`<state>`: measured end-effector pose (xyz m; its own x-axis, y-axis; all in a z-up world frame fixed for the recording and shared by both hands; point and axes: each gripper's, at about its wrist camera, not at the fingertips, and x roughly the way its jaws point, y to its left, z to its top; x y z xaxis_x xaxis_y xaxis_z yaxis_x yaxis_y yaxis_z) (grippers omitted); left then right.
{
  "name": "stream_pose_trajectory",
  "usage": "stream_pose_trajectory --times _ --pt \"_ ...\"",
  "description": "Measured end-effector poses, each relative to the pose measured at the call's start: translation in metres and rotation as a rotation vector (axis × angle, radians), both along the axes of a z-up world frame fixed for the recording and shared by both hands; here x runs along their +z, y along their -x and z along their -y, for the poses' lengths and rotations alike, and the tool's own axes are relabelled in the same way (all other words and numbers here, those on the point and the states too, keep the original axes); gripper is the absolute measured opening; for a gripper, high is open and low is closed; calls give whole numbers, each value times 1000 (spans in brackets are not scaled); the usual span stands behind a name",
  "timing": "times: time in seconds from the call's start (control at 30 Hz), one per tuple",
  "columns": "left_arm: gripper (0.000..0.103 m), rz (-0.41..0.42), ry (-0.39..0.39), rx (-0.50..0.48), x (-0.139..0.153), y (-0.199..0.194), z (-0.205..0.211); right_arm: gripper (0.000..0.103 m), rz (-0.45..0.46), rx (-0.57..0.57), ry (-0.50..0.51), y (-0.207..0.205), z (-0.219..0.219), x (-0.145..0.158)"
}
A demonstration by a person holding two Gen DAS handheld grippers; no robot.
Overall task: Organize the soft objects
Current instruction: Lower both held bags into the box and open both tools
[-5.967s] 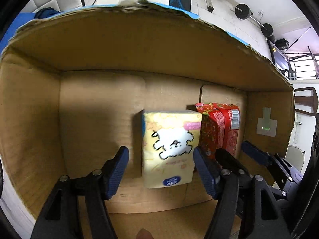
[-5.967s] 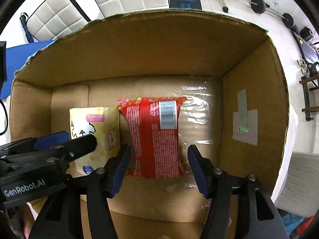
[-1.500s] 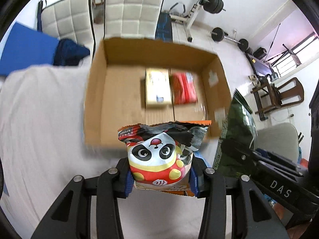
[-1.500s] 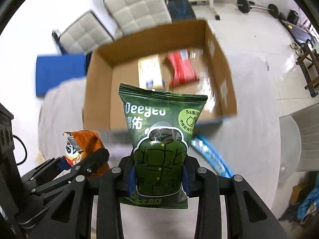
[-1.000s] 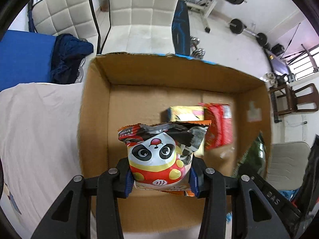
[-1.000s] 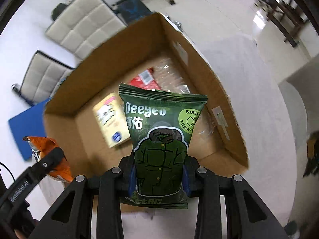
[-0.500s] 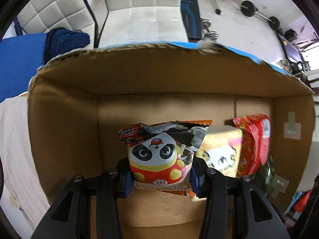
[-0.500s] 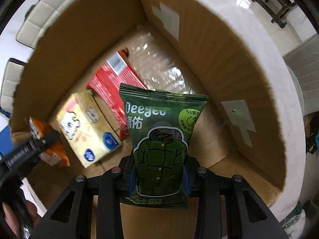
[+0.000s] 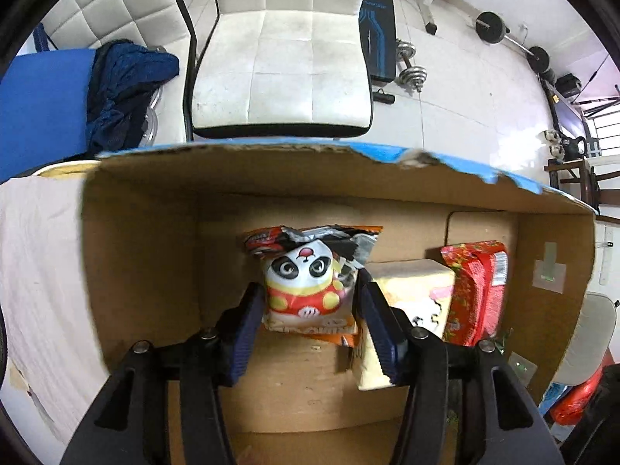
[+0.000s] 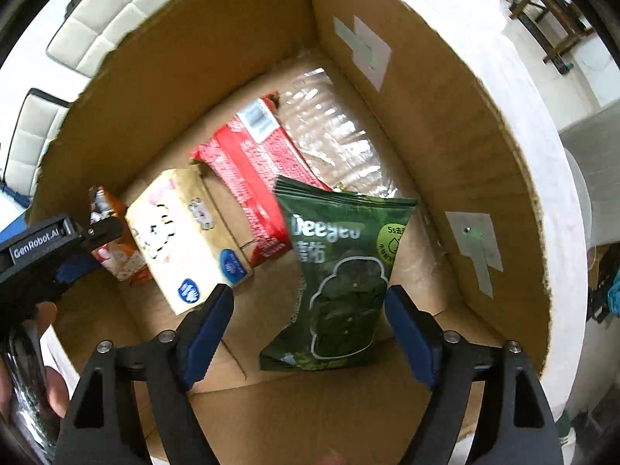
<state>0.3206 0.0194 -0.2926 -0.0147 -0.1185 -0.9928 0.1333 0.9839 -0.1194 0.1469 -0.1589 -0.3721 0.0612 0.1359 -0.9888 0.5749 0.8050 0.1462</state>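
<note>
Four soft packs sit inside the cardboard box (image 10: pixel 426 124). The left gripper (image 9: pixel 312 323) stands parted around the panda snack bag (image 9: pixel 308 283); the right gripper (image 10: pixel 310 323) gapes wide, green Deeyeo pouch (image 10: pixel 341 279) loose between its fingers, beside one red packet (image 10: pixel 252 170) and one yellow tissue pack (image 10: pixel 186 228).

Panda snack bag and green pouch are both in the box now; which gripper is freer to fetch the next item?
Right gripper: its fingers are spread wide of the green pouch. The left gripper's fingers flank the panda snack bag.
</note>
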Motion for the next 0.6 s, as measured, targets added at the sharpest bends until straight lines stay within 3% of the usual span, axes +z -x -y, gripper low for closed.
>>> stream_pose_trajectory --times 0.07,0.13,0.2,0.23,0.4,0.6 --pt "50 22 4 -6 10 6 -2 84 10 28 6 -4 -4 3" --pt "57 41 14 -13 21 16 -4 95 25 50 8 -6 -6 7" --pt "89 50 21 -19 29 26 -7 101 43 72 16 -6 -7 14" --pt "93 58 26 -24 33 35 -9 103 49 81 24 -8 -3 16" --pt "93 77 51 -19 47 67 -16 103 74 173 95 4 0 39" --pt "93 165 52 19 76 106 -29 103 106 321 190 23 -11 66"
